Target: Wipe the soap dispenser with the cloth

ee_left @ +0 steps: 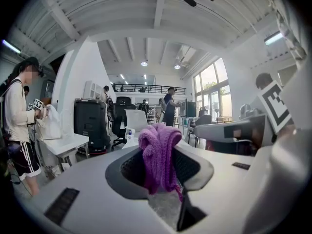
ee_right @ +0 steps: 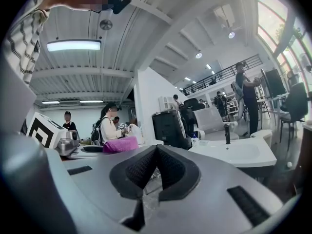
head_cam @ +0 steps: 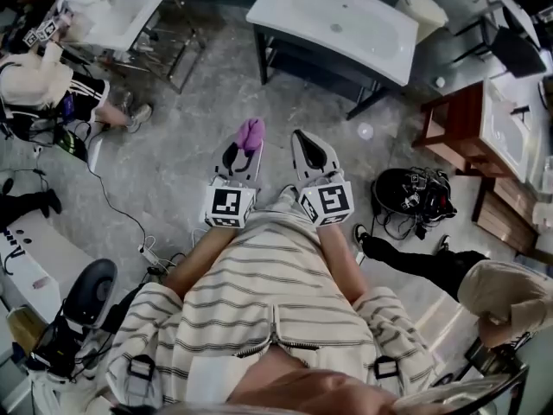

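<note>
The white sink worktop [head_cam: 363,37] stands ahead of the person, across a stretch of bare floor [head_cam: 199,102], and both grippers are well apart from it. They are held side by side in front of the body, about level, and both point toward the worktop.

The left gripper [head_cam: 243,151] is closed on the purple cloth [head_cam: 251,133]. The cloth is pinched between the pads, and a bunch of it stands out above and in front of the jaws. The right gripper [head_cam: 300,137] has its jaws pressed together with nothing between them.

The dispenser [ee_right: 195,139] is, as I judge it, the small bottle with a blue label that stands upright at the near-left end of the worktop, beside the basin. It is very small in every view, so I cannot tell its pump or its exact shape. In the left gripper view it shows just left of the cloth. In the right gripper view it shows a little right of the jaws. So it lies almost straight ahead, between the lines of the two grippers, and neither hand is clearly nearer.

The wiping is not yet begun. I think the next move is to go forward to that corner. The left gripper should bring the cloth against the side of the bottle and wipe along its upright axis. The free right gripper could steady the bottle, because it looks light and might tip.
</note>
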`<state>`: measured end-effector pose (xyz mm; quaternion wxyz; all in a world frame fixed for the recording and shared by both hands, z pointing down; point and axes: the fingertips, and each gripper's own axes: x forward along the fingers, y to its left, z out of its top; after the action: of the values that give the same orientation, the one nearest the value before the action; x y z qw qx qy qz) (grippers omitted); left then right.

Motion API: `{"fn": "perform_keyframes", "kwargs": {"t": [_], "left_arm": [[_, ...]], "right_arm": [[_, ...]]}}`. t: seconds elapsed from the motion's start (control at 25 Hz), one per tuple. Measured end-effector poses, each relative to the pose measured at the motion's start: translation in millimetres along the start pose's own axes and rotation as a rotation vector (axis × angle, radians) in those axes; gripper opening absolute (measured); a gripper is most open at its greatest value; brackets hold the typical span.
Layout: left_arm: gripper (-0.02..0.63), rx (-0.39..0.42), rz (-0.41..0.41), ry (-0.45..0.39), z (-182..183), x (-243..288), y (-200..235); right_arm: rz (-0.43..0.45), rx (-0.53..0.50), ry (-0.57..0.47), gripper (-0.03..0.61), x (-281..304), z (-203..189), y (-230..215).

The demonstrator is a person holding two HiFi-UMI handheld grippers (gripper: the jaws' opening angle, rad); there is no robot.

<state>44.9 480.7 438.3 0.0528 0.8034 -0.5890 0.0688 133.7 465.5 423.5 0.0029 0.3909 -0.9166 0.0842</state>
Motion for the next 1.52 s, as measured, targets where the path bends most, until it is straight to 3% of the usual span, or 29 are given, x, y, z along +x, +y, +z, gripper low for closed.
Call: {"fn": "perform_keyframes", "kwargs": {"t": [0.48, 0.76, 1.16, 1.52], "left_arm": [[0.123, -0.019, 0.05, 0.022, -13.3, 37.5, -17.0], [0.124, -0.024, 0.034, 0.029, -11.7, 80.9, -3.0], [0.124, -0.057, 0.013, -0.009, 4.4, 198.5, 83.6], [0.126, -0.06, -0.079, -0.003, 58.6, 328.5, 197.5]], "right_arm": [[0.051, 0.002, -0.02, 0.009, 2.0, 2.6, -39.5], [0.023, 0.025, 0.002, 0.009, 35.2, -2.8, -76.1], [0.006, -0.022, 0.007, 0.009, 161.6, 12.0, -131.9], [-0.065, 0.001, 0.002, 0.009, 323.4, 58.2, -182.6]]}}
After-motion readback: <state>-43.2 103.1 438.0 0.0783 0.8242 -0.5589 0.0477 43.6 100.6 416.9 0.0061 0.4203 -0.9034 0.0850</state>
